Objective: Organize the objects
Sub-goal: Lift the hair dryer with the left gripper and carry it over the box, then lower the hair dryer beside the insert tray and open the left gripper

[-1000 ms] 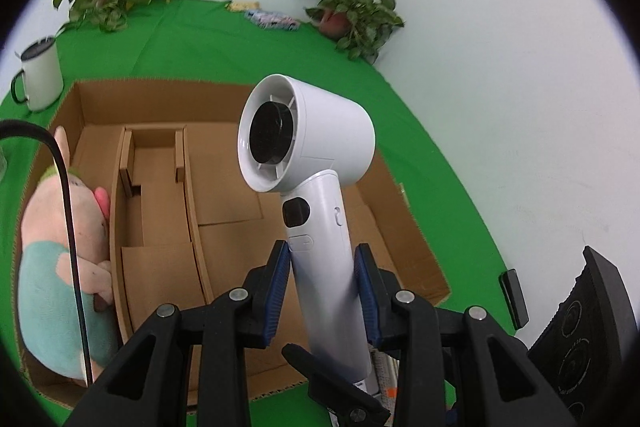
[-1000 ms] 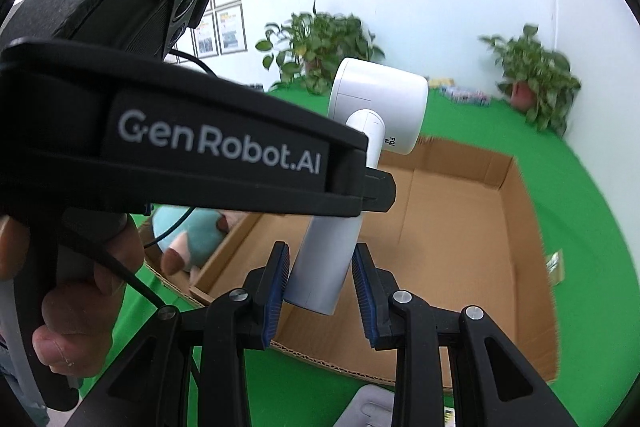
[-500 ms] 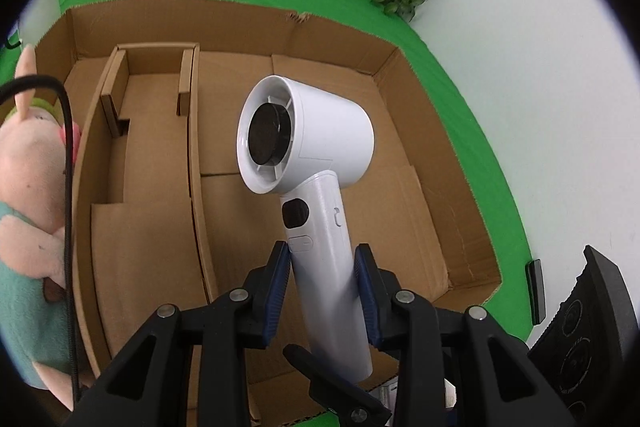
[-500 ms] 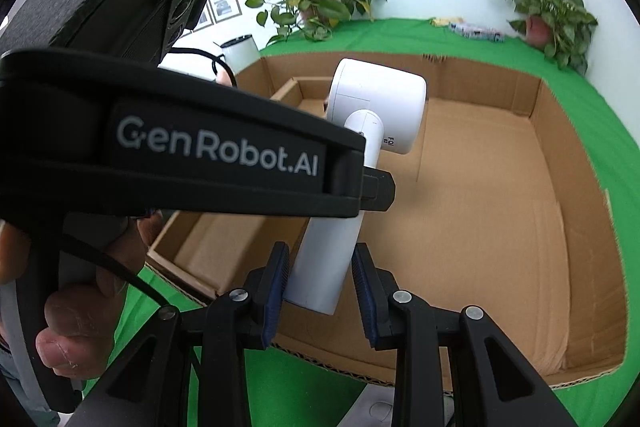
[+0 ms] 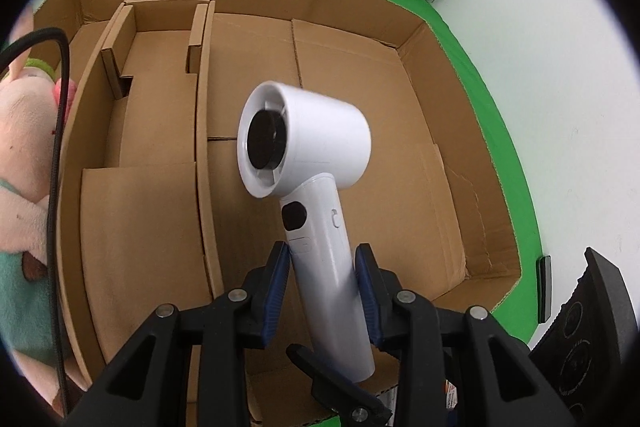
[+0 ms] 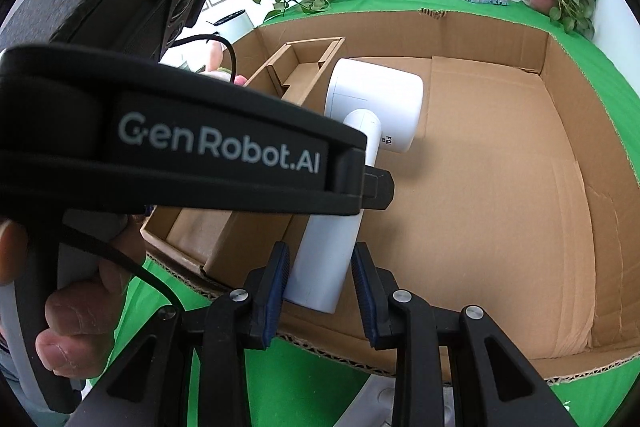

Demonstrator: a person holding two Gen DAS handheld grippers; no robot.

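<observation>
Left gripper perhaps masking hair dryer

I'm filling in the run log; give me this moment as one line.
left gripper: shut on hair dryer handle | right gripper: shut on handle's lower end | dryer: above cardboard box, large compartment | not yet set down

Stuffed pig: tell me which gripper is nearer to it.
Left. The left gripper holds the hair dryer to the right of the stuffed pig; the right gripper sits farther right, beyond the left one.
</observation>
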